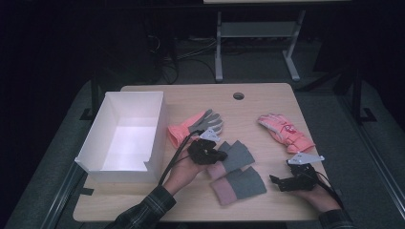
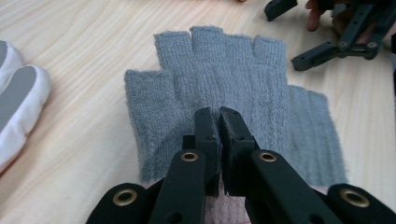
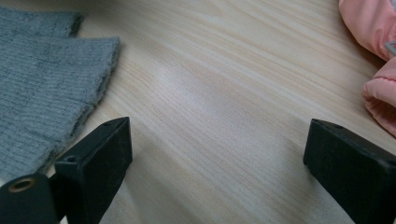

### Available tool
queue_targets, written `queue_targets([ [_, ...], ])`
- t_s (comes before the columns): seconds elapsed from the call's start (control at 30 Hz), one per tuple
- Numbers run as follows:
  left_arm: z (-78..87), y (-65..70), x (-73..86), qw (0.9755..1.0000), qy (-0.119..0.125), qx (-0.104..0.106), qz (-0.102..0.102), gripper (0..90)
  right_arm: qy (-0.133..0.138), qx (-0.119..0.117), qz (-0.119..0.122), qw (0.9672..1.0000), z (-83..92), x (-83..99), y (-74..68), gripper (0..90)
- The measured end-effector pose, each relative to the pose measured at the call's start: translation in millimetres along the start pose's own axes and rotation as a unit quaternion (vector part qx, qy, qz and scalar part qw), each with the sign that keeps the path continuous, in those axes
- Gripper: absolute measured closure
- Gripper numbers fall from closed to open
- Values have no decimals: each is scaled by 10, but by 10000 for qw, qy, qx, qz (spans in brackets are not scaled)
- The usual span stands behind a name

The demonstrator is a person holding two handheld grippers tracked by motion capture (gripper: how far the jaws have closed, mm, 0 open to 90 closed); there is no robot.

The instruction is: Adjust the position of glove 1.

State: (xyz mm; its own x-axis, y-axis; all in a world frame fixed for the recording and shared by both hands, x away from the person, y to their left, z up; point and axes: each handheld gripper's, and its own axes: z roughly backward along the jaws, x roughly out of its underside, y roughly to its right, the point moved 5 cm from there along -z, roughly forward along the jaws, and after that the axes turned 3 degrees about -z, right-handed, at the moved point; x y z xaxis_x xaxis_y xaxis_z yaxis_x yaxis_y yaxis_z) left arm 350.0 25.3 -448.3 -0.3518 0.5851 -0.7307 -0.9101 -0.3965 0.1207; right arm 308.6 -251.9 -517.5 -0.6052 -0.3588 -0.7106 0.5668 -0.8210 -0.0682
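Left tongs (image 2: 219, 114) pinched together on the upper grey fingerless glove (image 2: 224, 74), fabric bunched right between the tips. Right tongs (image 3: 217, 140) wide apart over bare bench (image 3: 224, 84), holding nothing, second grey glove (image 3: 42, 93) just off to one side.

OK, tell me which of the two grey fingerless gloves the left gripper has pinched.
The farther grey glove, the one nearer the pink-and-grey glove. The left gripper is shut on its knit; the nearer grey glove lies untouched by the table's front edge.
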Motion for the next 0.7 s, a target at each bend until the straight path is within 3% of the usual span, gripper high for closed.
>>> queue_targets([
  [0.2, 4, 106, -1, 9999, 51, 102, 114, 865, 1, 0, -1, 10000, 0, 0, 0, 73],
  [0.7, -63, 401, 15, 9997, -89, 203, 111, 866, -1, -1, 1, 10000, 1, 0, 0, 73],
])
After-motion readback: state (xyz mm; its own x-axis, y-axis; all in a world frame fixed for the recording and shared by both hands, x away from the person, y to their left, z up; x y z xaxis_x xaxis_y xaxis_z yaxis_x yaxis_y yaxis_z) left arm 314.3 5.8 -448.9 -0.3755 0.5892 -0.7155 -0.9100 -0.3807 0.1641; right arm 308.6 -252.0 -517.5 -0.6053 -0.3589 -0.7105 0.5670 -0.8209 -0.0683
